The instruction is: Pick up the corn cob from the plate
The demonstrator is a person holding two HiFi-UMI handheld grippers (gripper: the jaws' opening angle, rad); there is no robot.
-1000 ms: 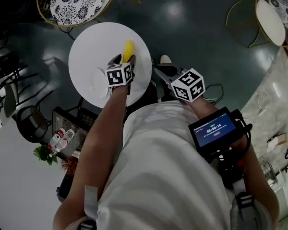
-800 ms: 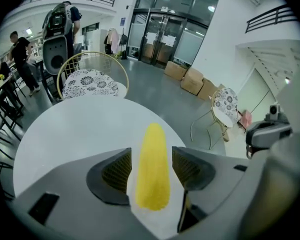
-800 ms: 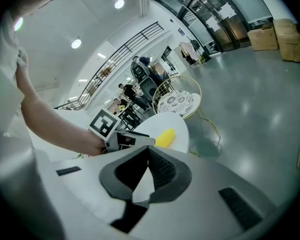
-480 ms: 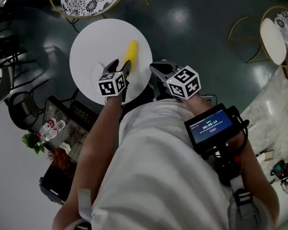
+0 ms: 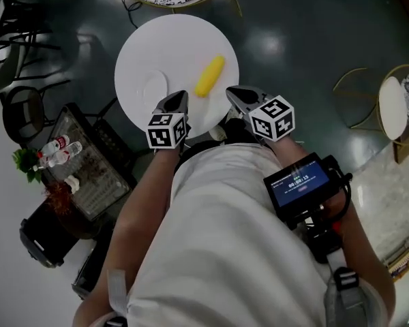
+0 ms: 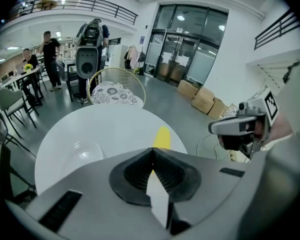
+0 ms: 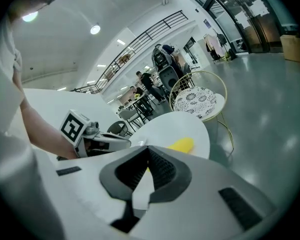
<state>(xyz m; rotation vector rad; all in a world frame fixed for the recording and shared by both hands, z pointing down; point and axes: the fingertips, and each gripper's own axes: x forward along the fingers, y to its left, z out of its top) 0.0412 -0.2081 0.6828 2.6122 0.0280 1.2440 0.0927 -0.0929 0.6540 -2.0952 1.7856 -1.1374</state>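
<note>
At the white table point(image 5: 140, 50), left tool point(image 5: 178, 97) has just closed empty, right tool point(image 5: 234, 92) also shut.

**Round table and what lies on it**

We see a round white table point(image 5: 180, 43) standing on a dark, glossy floor point(image 5: 293, 33). Two things lie directly on its top. A yellow corn cob point(image 5: 210, 75) rests slantwise on the bare surface, right of centre in the head view. A shallow clear plate point(image 5: 155, 87) sits to its left. We find the two near each other but apart, so the cob lies on the tabletop itself.
</note>
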